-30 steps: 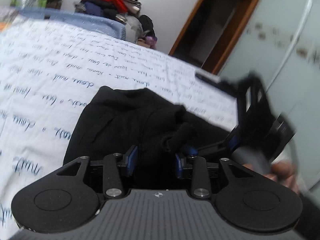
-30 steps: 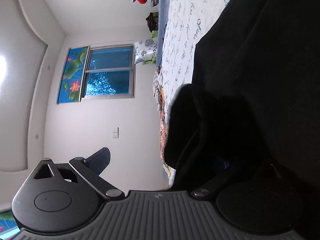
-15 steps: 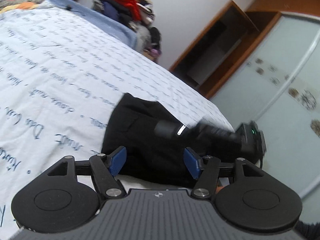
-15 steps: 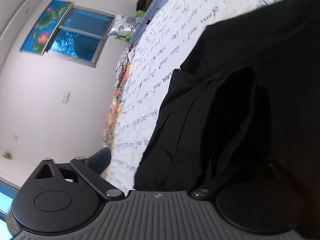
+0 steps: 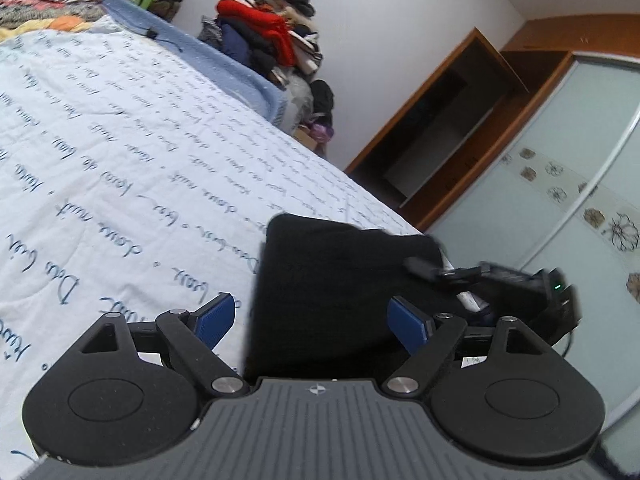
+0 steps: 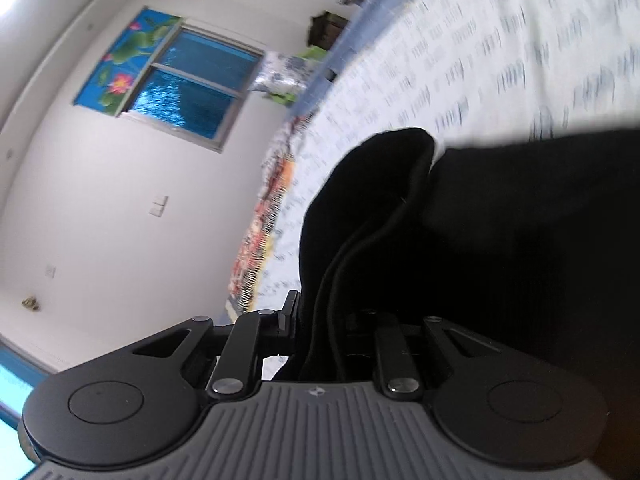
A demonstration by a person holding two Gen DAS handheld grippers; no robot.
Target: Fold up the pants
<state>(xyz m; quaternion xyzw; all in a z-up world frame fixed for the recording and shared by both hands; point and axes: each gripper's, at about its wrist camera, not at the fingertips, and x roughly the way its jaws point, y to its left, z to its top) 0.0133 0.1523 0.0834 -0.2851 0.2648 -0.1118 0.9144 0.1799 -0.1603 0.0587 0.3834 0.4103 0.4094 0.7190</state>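
Since the earlier frames: black pants [image 5: 340, 292] now bundled into a compact fold, low centre of the left wrist view, on the white script-printed bedsheet [image 5: 120, 152]. Left gripper [image 5: 316, 320] jaws just been opening, now wide apart, blue pads [image 5: 214, 316] either side of the fold's near edge, not pressing it. Right gripper [image 6: 320, 332] jaws just been closing, now clamped on a thick fold of the pants [image 6: 400, 220]; cloth rising from between the fingers to centre frame, more of it filling the right side. Same gripper seen at right of the left wrist view [image 5: 520, 284], at the fold's far corner. Heap of clothes [image 5: 272, 40] upper centre, wooden wardrobe [image 5: 460, 112] upper right. Window [image 6: 188, 80] upper left in the right wrist view.
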